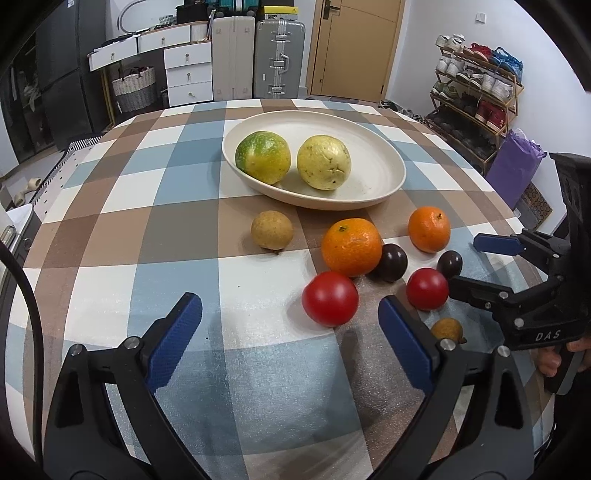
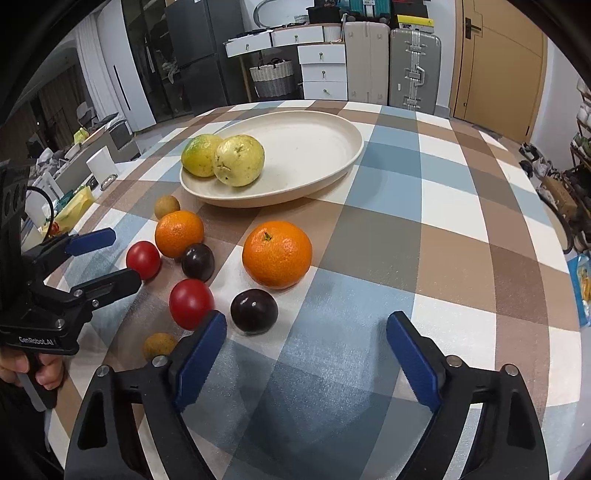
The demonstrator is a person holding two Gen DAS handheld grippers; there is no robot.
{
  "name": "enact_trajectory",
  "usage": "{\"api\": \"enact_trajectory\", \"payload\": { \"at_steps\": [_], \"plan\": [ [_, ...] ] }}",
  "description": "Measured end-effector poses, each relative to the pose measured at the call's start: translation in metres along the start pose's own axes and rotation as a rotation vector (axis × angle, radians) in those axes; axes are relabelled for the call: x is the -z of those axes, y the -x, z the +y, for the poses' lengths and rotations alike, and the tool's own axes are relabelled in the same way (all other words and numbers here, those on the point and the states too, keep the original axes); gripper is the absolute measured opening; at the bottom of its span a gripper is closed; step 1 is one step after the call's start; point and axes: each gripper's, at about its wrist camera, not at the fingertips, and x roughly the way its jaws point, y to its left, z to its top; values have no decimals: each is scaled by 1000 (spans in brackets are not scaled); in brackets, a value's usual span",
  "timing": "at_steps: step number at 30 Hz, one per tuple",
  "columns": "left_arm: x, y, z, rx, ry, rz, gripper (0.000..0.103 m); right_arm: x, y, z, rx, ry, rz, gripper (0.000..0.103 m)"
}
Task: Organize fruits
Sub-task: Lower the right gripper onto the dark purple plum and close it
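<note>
A lived-in room around a checked tabletop

The tabletop (image 1: pixel 110 206) wears a cloth of blue, brown, grey and white squares. Behind it stand a wooden door (image 1: pixel 352 48) in a white wall (image 1: pixel 439 22), two upright suitcases (image 1: pixel 258 59) (one beige, one silver with ribbed sides) and a white chest of drawers (image 1: pixel 188 74) with a woven basket (image 1: pixel 133 88) next to it. To the door's right a slatted shoe rack (image 1: pixel 476 92) is crowded with sneakers, a purple bag (image 1: pixel 515 166) near its foot. Far left, a dark tall refrigerator (image 2: pixel 192 48) and dark cabinets (image 1: pixel 44 92) line the wall. Light is even and soft, with faint shadows.
</note>
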Motion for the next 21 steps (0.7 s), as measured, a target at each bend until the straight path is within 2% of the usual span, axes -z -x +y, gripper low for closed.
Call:
{"api": "enact_trajectory", "payload": {
  "at_steps": [3,8,17,21],
  "plan": [
    [0,0,-1,1,-3,1,96,1,-1,5,1,25,4,90],
    [0,-1,-3,-7,-13,6,96,-1,-6,12,50,70,11,87],
    [0,-4,1,4,3,16,96,-4,-8,13,63,66,-8,83],
    [0,-5,0,4,3,19,96,-5,-7,16,57,75,-13,75]
  ]
}}
